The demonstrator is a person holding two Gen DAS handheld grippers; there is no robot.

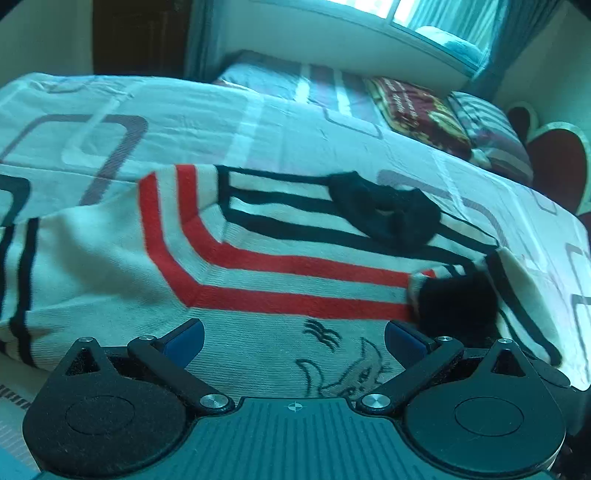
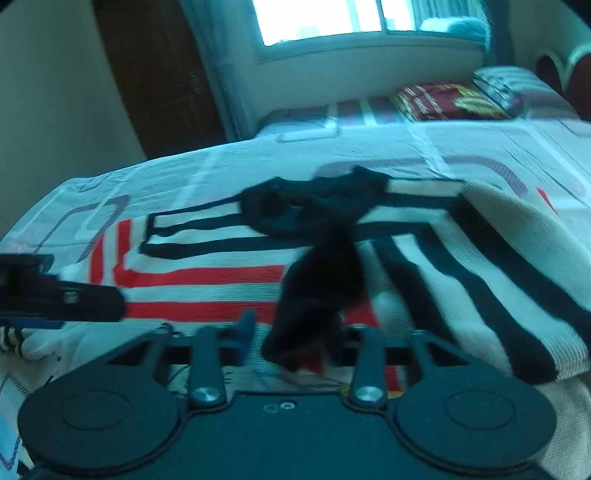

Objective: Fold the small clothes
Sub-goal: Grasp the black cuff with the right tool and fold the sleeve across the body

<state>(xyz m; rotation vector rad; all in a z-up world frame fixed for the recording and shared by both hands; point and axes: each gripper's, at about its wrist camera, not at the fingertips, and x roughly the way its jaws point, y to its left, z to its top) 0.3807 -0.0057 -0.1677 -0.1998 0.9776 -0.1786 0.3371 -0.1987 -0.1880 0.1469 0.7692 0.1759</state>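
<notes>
A white knit sweater (image 1: 258,280) with red and black stripes lies spread on the bed, its black collar (image 1: 388,210) toward the far side. My left gripper (image 1: 293,339) hovers open over the sweater's front with nothing between its blue pads. A black sleeve cuff (image 1: 454,302) lies folded across the chest beside its right pad. In the right wrist view the same sweater (image 2: 207,280) fills the middle, and the black cuff (image 2: 317,291) hangs blurred between the jaws of my right gripper (image 2: 295,332). They stand wide and open, with the right pad hidden behind the cloth.
The patterned bed sheet (image 1: 184,122) runs to the far edge. A red folded blanket (image 1: 417,107) and striped pillows (image 1: 491,136) lie at the head, by a heart-shaped headboard (image 1: 557,158). A dark wooden door (image 2: 159,85) and a window (image 2: 317,18) stand behind.
</notes>
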